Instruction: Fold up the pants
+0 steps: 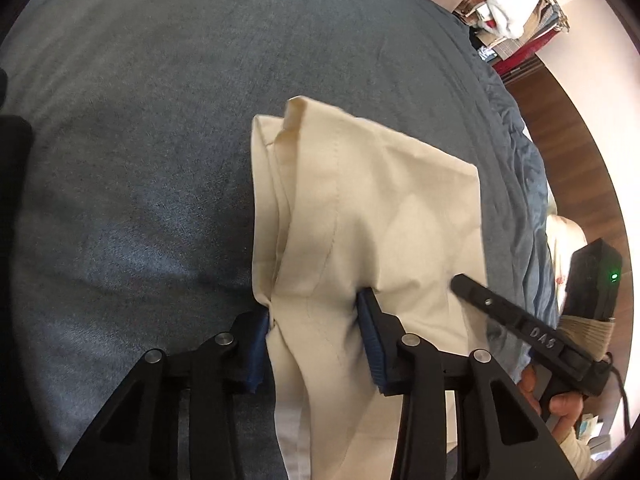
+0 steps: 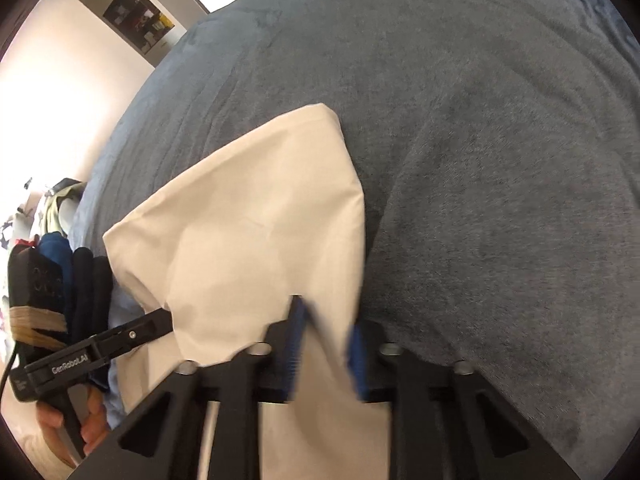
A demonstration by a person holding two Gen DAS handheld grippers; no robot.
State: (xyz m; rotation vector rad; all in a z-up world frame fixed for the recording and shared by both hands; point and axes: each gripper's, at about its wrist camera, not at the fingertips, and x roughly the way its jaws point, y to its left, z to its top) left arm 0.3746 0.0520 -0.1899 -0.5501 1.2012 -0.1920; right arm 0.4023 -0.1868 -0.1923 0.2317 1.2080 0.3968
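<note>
The cream pants point(image 1: 360, 200) lie on a bed covered with a grey-blue bedspread point(image 1: 140, 140), folded into a thick bundle whose far end rests flat on the cover while the near end rises up into both grippers. In the left wrist view, the left gripper point(image 1: 316, 344) has its two blue-padded fingers point(image 1: 370, 340) on either side of a bunched ridge of the cloth: the left-hand pad is tucked against the gathered side edge of the bundle, the right-hand pad dents the cream fabric from above, and the material puckers between them, so the jaws are pinching the pants. In the right wrist view, the right gripper point(image 2: 326, 354) has its pads drawn close together with a narrow fold of the same cream cloth point(image 2: 248, 232) running between them near the bundle's right-hand edge; the picture is blurred there, but the jaws look clamped on the fabric. Each camera also catches the other gripper's black body coming in from the side, held in a person's hand point(image 2: 90, 420), its tip at the cloth's near edge. A cluttered shelf point(image 1: 516, 12) stands beyond the bed.
</note>
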